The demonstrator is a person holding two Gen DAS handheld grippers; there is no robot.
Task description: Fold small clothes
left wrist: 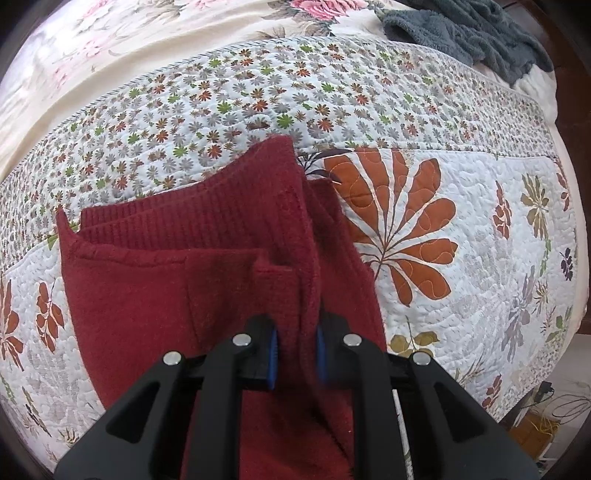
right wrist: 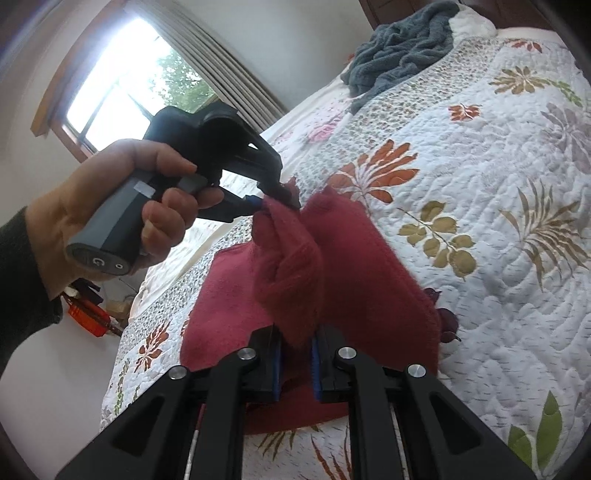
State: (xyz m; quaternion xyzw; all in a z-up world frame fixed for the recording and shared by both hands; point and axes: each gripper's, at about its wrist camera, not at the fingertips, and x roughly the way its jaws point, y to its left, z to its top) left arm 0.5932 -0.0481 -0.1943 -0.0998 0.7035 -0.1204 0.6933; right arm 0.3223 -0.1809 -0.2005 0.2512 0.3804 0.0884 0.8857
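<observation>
1. Garment, dark red and fuzzy with a ribbed band at its far edge, lies on the bed, mostly flat on the quilt; in the left wrist view it fills the frame from 9 o'clock to 6 o'clock, and one fold of it rises up the centre.
2. Quilt, white with orange, olive and grey leaf prints and a border of small flowers, covers the bed under the garment; beyond its border at 12 o'clock lies a cream sheet with pink roses.
3. Blanket, grey-blue and rumpled, sits at 1 o'clock in both views, well apart from the garment.
4. Window with a wooden frame and a pale curtain shows at 11 o'clock in the right wrist view.
5. Hand with a dark sleeve, at 9 o'clock in the right wrist view, grips the left tool's grey handle.
6. Left tool has its blue-padded fingers pressed onto the raised fold of the garment; in the right wrist view its tips pinch a lifted corner near the centre.
7. Right tool at 6 o'clock has its blue pads closed on another bunched part of the same garment, which stretches up between the two tools.
8. Orange object, blurred, sits on the floor at 8 o'clock in the right wrist view.
</observation>
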